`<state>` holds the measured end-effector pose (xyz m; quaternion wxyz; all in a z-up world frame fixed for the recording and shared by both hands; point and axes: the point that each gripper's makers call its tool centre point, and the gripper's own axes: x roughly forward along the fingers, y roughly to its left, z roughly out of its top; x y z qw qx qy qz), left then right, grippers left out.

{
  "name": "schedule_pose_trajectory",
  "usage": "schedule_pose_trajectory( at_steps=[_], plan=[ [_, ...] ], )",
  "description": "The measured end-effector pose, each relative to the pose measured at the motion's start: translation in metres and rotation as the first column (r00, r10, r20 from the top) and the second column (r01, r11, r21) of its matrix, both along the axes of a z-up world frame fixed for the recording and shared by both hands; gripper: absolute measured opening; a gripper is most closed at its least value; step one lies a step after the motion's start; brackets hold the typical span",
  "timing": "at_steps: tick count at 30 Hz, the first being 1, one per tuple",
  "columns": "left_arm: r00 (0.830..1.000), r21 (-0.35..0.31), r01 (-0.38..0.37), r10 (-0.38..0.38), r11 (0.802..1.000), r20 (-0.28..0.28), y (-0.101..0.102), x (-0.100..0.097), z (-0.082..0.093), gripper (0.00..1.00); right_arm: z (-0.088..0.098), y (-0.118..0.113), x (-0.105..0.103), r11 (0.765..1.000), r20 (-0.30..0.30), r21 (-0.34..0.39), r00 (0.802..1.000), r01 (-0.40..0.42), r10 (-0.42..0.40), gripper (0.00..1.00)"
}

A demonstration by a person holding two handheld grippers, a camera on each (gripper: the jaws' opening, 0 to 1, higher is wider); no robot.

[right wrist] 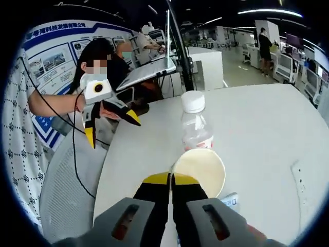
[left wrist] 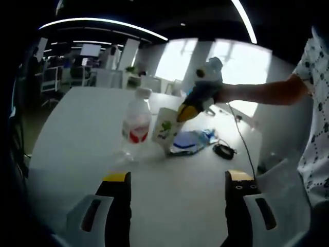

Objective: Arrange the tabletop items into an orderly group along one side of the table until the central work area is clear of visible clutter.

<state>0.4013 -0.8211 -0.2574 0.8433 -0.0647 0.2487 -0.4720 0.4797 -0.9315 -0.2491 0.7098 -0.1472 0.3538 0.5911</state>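
Observation:
A clear water bottle with a white cap and red label stands on the white table. Right beside it is a paper cup with a green print, tilted, and my right gripper comes in from the right, shut on its rim. In the right gripper view the jaws pinch the near rim of the cup, with the bottle just behind it. My left gripper hangs open over bare table, short of both; it also appears at the left, held in a hand.
A blue and white packet lies behind the cup, and a black corded item sits further right. A grey chair stands at the table's edge. People sit behind a tilted laptop past the table's far side.

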Motion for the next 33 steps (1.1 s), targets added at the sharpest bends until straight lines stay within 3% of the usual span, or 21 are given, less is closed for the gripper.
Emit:
schedule_pose_trajectory(
  at_steps=[7, 16, 20, 23, 25, 30, 33],
  plan=[
    [1.000, -0.002, 0.003, -0.003, 1.000, 0.001, -0.002, 0.000, -0.001, 0.70, -0.004, 0.001, 0.009, 0.997, 0.048, -0.064, 0.998, -0.042, 0.045, 0.00],
    [1.000, 0.000, -0.006, 0.006, 1.000, 0.001, 0.002, 0.002, -0.002, 0.69, -0.016, 0.000, 0.013, 0.974, 0.121, -0.187, 0.981, -0.128, 0.152, 0.00],
    [1.000, -0.004, -0.009, 0.009, 1.000, 0.000, 0.003, 0.002, -0.003, 0.69, -0.023, -0.001, 0.015, 0.946, 0.167, -0.265, 0.957, -0.188, 0.237, 0.00],
    [1.000, -0.004, -0.007, 0.007, 1.000, 0.000, 0.002, 0.002, -0.004, 0.68, -0.031, -0.002, 0.015, 0.908, 0.203, -0.337, 0.923, -0.248, 0.327, 0.00],
    [1.000, -0.005, -0.009, 0.009, 1.000, 0.000, 0.002, 0.002, -0.003, 0.68, -0.036, -0.004, 0.014, 0.891, 0.194, -0.370, 0.916, -0.264, 0.352, 0.00],
    [1.000, -0.007, -0.007, 0.007, 1.000, -0.007, 0.001, 0.001, -0.006, 0.68, -0.046, -0.006, 0.014, 0.844, 0.212, -0.435, 0.875, -0.314, 0.435, 0.00],
    [1.000, -0.009, -0.011, 0.011, 1.000, -0.011, 0.001, 0.001, -0.008, 0.68, -0.049, -0.005, 0.013, 0.828, 0.208, -0.451, 0.862, -0.334, 0.461, 0.00]
  ],
)
